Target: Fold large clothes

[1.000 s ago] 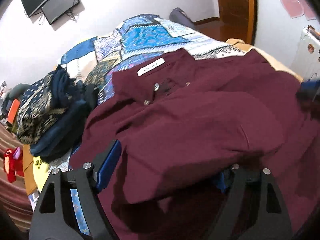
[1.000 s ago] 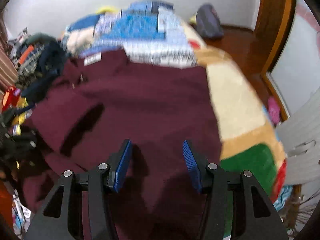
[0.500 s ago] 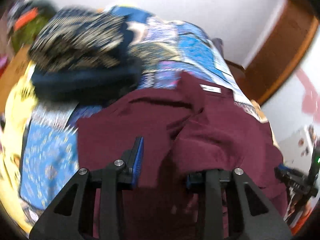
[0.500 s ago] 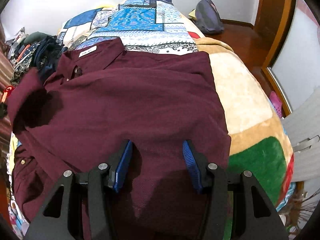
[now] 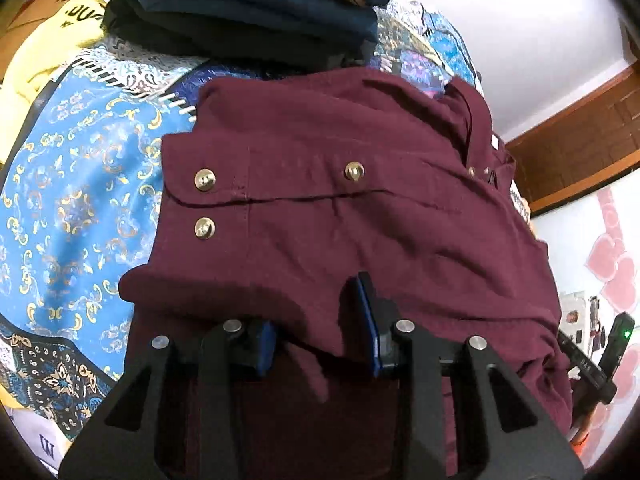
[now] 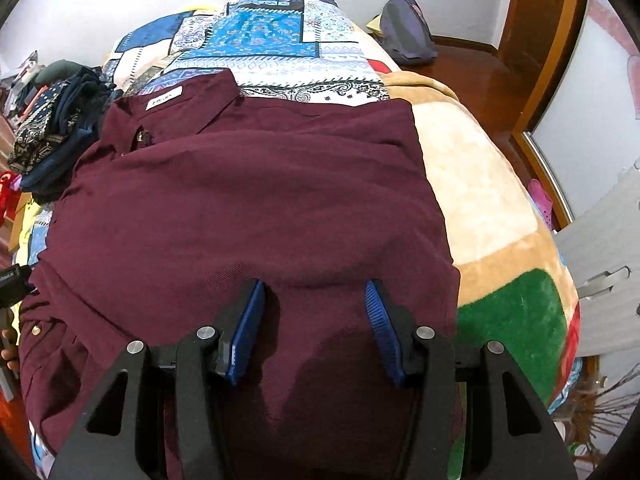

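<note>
A large maroon button shirt (image 6: 248, 208) lies spread on the bed, collar and white label at the far left. In the left wrist view its sleeve (image 5: 280, 208) with a brass-buttoned cuff lies folded across the body. My left gripper (image 5: 316, 320) is open, jaws apart, with a fold of the maroon cloth lying between and over the left pad. My right gripper (image 6: 314, 320) is open and empty, hovering over the shirt's lower part near its right edge.
A stack of folded dark blue clothes (image 5: 256, 4) sits on the patchwork bedcover (image 5: 80, 208) beyond the shirt's left side. A beige and green blanket (image 6: 480, 200) covers the bed's right side. A grey bag (image 6: 406, 36) lies on the wooden floor.
My left gripper swung left and lowered toward the sleeve, which now lies folded across the shirt body. My right gripper stayed over the shirt's lower part, open.
</note>
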